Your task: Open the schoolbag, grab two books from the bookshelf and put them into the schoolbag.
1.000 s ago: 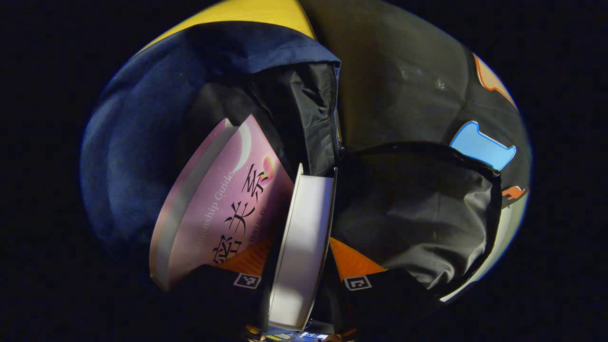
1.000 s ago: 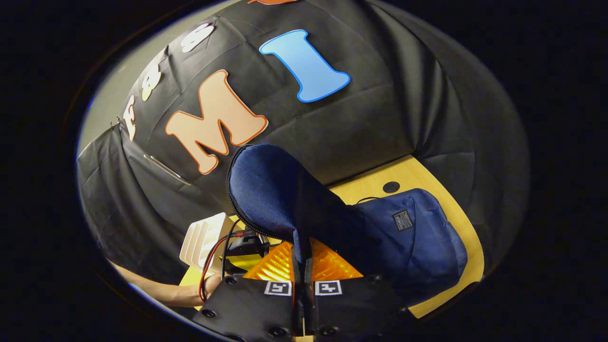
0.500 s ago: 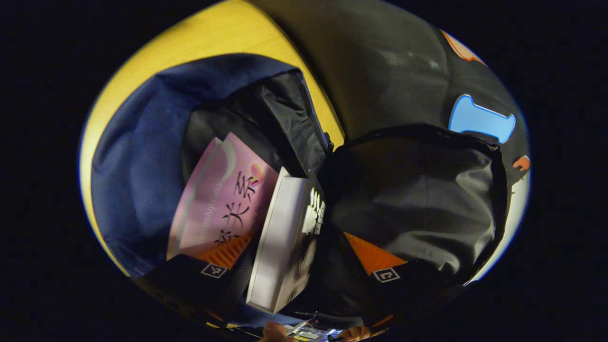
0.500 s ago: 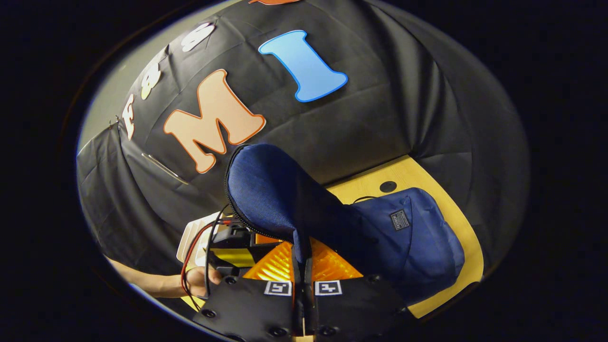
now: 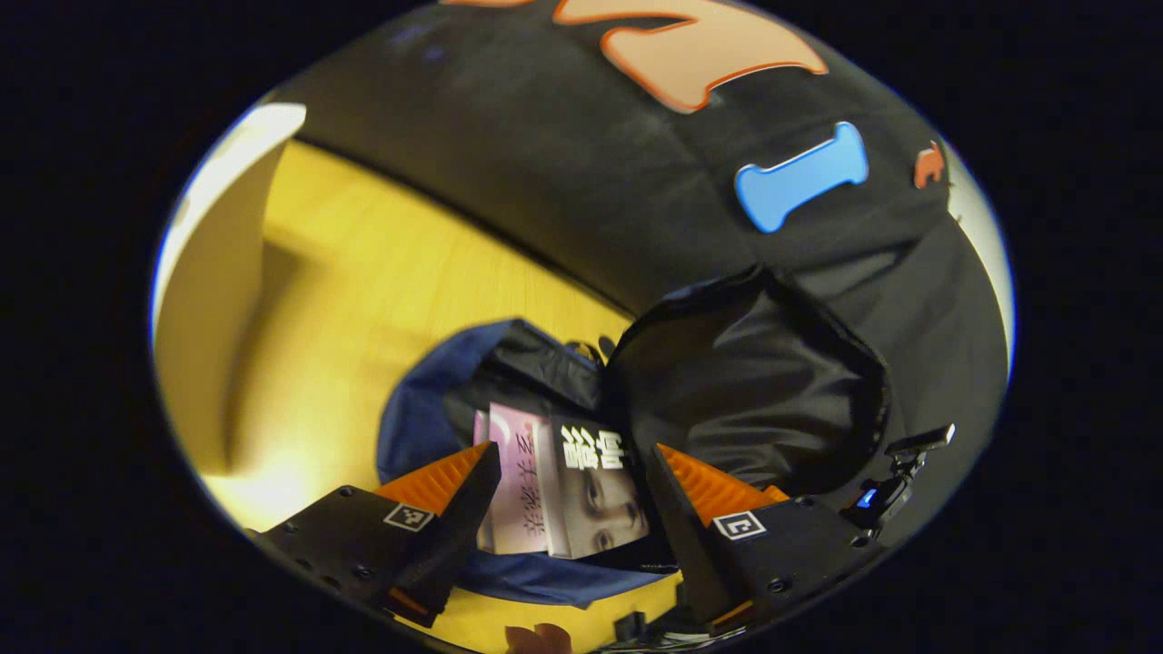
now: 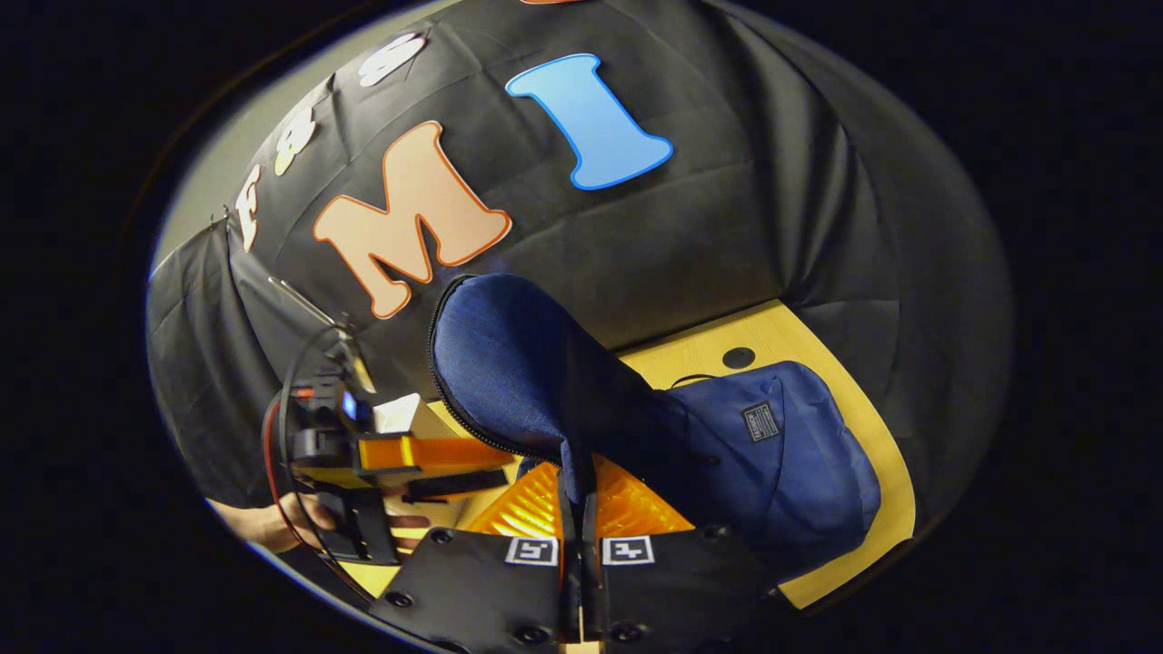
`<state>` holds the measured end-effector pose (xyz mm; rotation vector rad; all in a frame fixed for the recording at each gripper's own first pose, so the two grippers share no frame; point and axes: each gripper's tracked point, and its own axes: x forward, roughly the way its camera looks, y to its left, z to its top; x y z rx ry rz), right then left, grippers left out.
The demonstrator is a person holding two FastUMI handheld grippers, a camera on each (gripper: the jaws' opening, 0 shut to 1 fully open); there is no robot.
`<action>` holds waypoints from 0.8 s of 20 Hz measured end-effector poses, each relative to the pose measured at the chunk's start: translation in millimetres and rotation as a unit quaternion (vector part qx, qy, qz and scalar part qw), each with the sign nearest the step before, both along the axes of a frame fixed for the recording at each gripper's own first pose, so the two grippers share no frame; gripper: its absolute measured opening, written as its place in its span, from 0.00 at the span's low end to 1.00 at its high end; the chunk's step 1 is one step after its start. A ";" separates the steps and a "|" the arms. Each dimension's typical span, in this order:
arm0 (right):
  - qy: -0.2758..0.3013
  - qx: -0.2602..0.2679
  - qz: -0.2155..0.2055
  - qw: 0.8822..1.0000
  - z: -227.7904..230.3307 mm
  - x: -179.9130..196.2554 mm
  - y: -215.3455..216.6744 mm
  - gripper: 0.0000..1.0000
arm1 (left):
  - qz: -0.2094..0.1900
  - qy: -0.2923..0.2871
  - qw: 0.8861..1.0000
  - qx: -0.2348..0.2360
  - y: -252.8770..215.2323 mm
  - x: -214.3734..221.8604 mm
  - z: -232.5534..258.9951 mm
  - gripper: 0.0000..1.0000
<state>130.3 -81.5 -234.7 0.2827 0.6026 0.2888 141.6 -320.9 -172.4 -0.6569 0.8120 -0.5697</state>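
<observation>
Your left gripper (image 5: 568,477) hangs above the open mouth of the schoolbag (image 5: 413,427), with its two fingers spread wide apart and nothing between them; the two books show in the gap but lie lower, inside the bag. The pink book (image 5: 513,477) and the book with a face on the cover (image 5: 595,495) stand side by side in the opening, touching each other, with their covers turned up toward your left gripper and their long axes running from the mouth down into the bag. The black lining (image 5: 754,391) of the lifted flap rises to the right of the books. In the right gripper view, your right gripper (image 6: 580,536) has its fingers pressed together on a fold of the blue flap (image 6: 518,363) and holds this flap up above the tabletop (image 6: 809,341). The body of the schoolbag lies flat on the yellow tabletop, with its long axis going from the held flap away to the right, and a small label patch (image 6: 759,421) faces up. At the left of this view you see the left gripper from the side, held by a hand (image 6: 273,525), with red and black wires (image 6: 277,436) on it. A white bookshelf (image 6: 404,416) stands just behind it on the tabletop.
</observation>
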 end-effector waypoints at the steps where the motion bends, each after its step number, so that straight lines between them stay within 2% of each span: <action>1: -0.001 -0.003 0.001 1.000 -0.2 -0.5 0.5 0.05 | 0.006 -0.034 0.999 0.021 15.8 3.1 13.4 0.95; 3: 0.002 -0.007 0.004 1.000 -3.9 -1.6 2.6 0.05 | 0.017 -0.102 0.992 0.078 50.5 7.3 36.4 0.95; 5: 0.002 -0.017 0.007 1.000 -6.0 -2.1 4.9 0.04 | 0.038 -0.160 0.978 0.132 90.9 8.4 60.2 0.95; 8: 0.003 -0.035 0.012 0.999 -11.2 -3.7 10.1 0.05 | 0.088 -0.204 0.959 0.177 146.4 -1.0 87.4 0.94; 11: -0.001 -0.056 0.013 0.998 -16.4 -5.1 12.6 0.05 | 0.154 -0.250 0.922 0.253 218.1 -10.2 113.3 0.94; 14: 0.007 -0.065 0.016 0.998 -29.4 -8.4 19.7 0.06 | 0.178 -0.290 0.901 0.268 234.2 -26.4 156.6 0.94; 16: 0.011 -0.074 0.019 0.997 -38.5 -11.5 27.7 0.08 | 0.181 -0.299 0.896 0.273 240.7 -36.0 176.0 0.94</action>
